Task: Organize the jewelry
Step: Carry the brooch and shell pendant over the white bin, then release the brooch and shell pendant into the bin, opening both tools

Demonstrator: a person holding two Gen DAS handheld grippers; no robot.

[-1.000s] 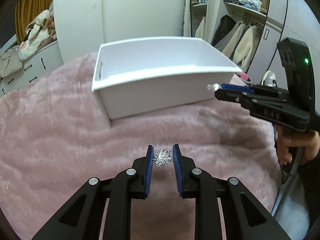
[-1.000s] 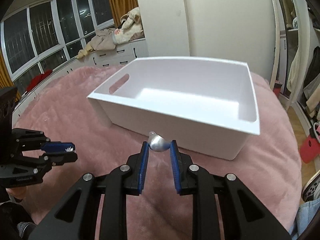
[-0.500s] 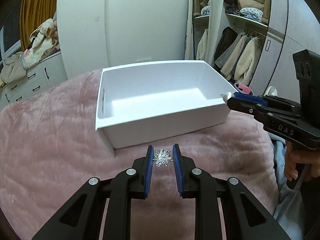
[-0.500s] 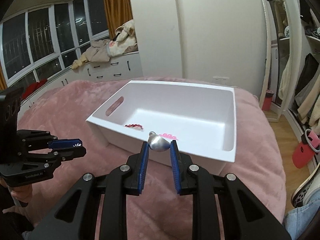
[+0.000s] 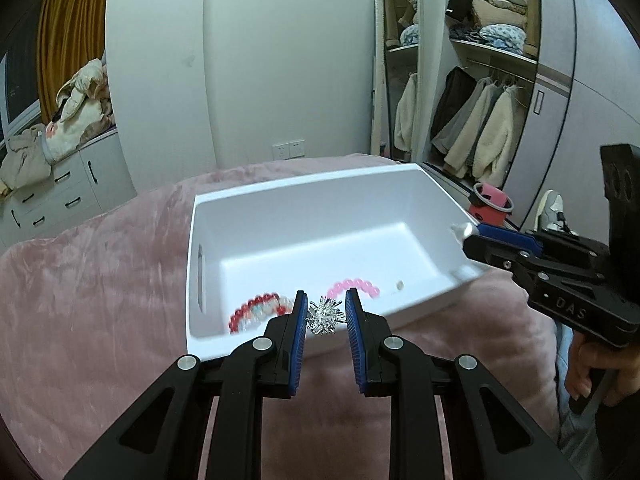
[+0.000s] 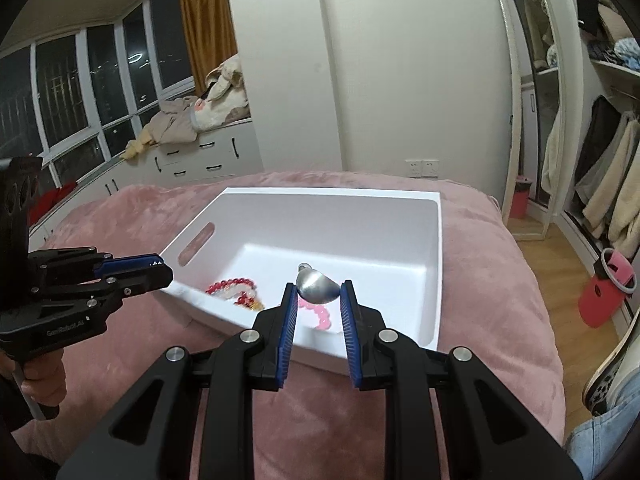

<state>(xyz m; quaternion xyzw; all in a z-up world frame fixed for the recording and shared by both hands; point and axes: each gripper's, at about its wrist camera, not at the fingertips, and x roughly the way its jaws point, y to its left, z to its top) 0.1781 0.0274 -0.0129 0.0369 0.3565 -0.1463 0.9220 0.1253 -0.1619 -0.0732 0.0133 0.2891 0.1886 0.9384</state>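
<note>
A white box (image 5: pixel 320 192) (image 6: pixel 438 248) sits on a pink blanket. Inside lie a red-and-white bead bracelet (image 5: pixel 256 310) (image 6: pixel 232 286), a pink bead bracelet (image 5: pixel 354 286) (image 6: pixel 320 316) and a small pale bead (image 5: pixel 399 285). My left gripper (image 5: pixel 325 314) (image 6: pixel 158 270) is shut on a spiky silver ornament (image 5: pixel 324 315), held above the box's near wall. My right gripper (image 6: pixel 318 294) (image 5: pixel 468 236) is shut on a smooth silver teardrop pendant (image 6: pixel 316 286), held over the near edge at the right corner.
The pink blanket (image 5: pixel 100 280) covers the bed all round the box. Beyond stand white drawers with heaped clothes (image 6: pixel 192 120), a mirror (image 5: pixel 396 80) and an open wardrobe (image 5: pixel 488 120). A red object (image 6: pixel 608 288) lies on the floor at right. A hand (image 5: pixel 592 376) grips the right tool.
Both grippers have risen and come forward toward the box, each still holding its piece. The box's inside and the bracelets in it have come into view.
</note>
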